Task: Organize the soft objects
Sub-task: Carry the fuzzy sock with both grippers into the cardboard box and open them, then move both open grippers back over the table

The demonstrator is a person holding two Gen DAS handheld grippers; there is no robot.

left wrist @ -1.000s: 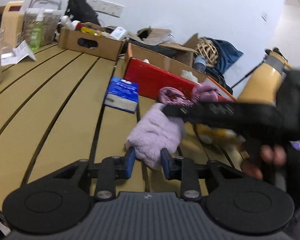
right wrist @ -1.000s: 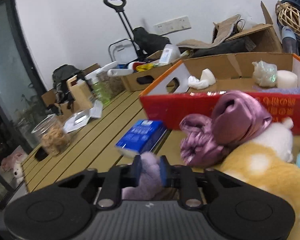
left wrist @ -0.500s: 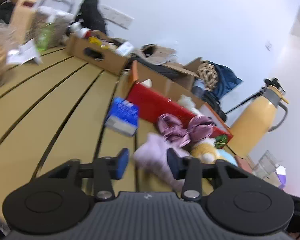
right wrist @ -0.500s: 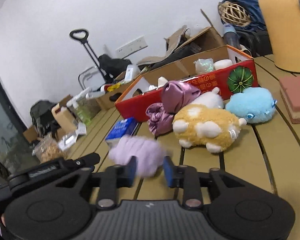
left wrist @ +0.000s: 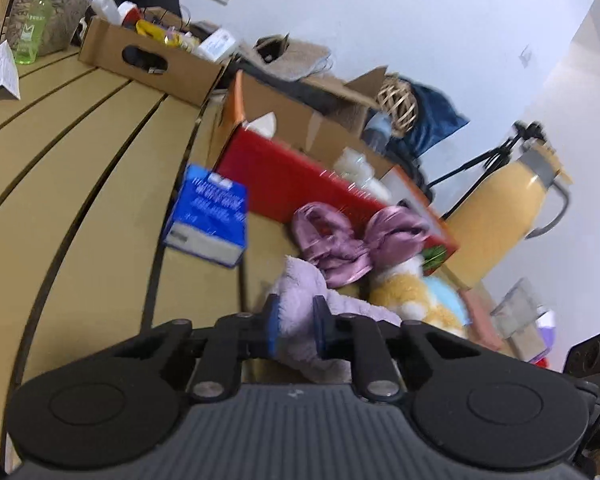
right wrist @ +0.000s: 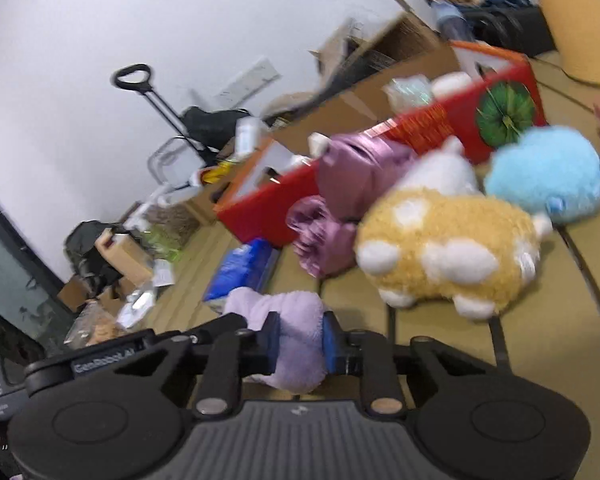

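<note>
From your left wrist view, the flask (left wrist: 512,216) and blue pack (left wrist: 210,216) show clearly; your left gripper (left wrist: 294,330) tilts over the table (left wrist: 80,184), its blue pads pinching one end of the lilac cloth (left wrist: 304,292). Across in your right wrist view, the yellow plush (right wrist: 448,248) and blue plush (right wrist: 548,174) show whole beside the red box (right wrist: 268,204); your right gripper (right wrist: 298,344) clamps the lilac cloth's other end, the left gripper (right wrist: 108,358) just beside.

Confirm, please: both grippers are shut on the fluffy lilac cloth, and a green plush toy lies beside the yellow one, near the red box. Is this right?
Not quite: the plush toy beside the yellow one is light blue, not green, as the right wrist view shows. Both grippers are shut on the lilac cloth, near the red box.
</note>
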